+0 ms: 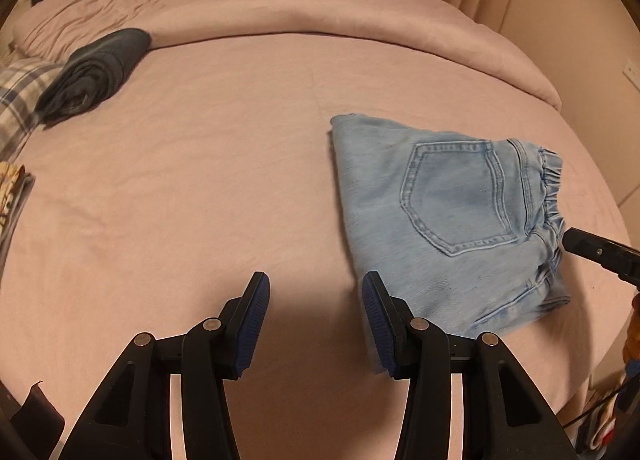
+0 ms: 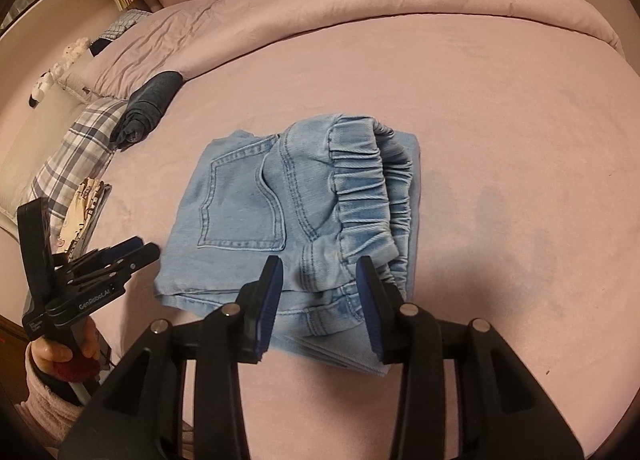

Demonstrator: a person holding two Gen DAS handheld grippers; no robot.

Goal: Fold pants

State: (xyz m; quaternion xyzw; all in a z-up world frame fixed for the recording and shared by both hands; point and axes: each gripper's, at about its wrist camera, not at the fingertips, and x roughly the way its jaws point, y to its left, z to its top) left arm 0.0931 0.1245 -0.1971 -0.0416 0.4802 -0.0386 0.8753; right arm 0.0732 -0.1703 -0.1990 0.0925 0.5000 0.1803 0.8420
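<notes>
The pants (image 2: 288,219) lie folded into a compact denim bundle on the bed (image 2: 500,139), back pocket up and elastic waistband (image 2: 360,187) bunched on top, so I judge the folding all but done and this the letting-go step. My right claw (image 2: 318,304) hangs just over the near edge of the bundle, jaws parted, pads clear of the cloth, gripping nothing. My left claw (image 1: 316,320) is released too, nothing between its jaws, over bare sheet with the pants just off to its right. In the right wrist view that left claw sits beside the bundle's left edge, not touching it. Next, as I see it: either pull both claws away and call it finished, or press the puffy waistband flat so the bundle sits neat, coming down gently to avoid dragging the layers apart.
</notes>
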